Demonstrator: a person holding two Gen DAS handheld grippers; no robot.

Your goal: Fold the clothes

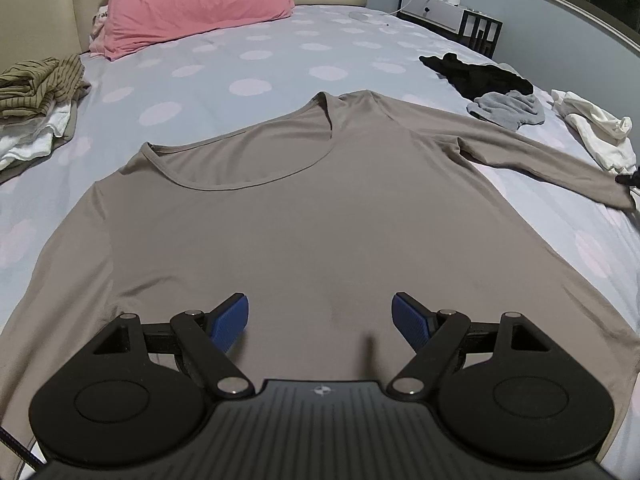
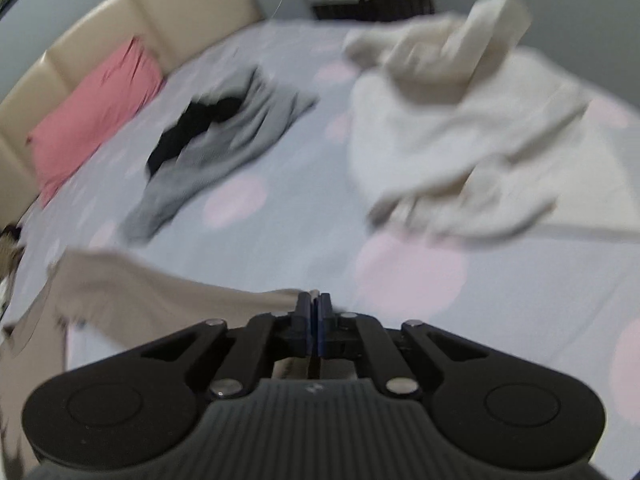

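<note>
Left wrist view: the left gripper (image 1: 321, 322), fingers wide apart, hangs over the taupe shirt (image 1: 304, 216), which lies flat on the bed (image 1: 240, 64) below the pink pillow (image 1: 196, 4). Right wrist view, blurred: the right gripper (image 2: 314, 307) is pinched together on the shirt's sleeve (image 2: 160, 292), near a cream garment (image 2: 460, 140).

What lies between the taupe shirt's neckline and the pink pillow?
Only bare dotted bedsheet between the shirt and pillow, seen in the left wrist view.
</note>
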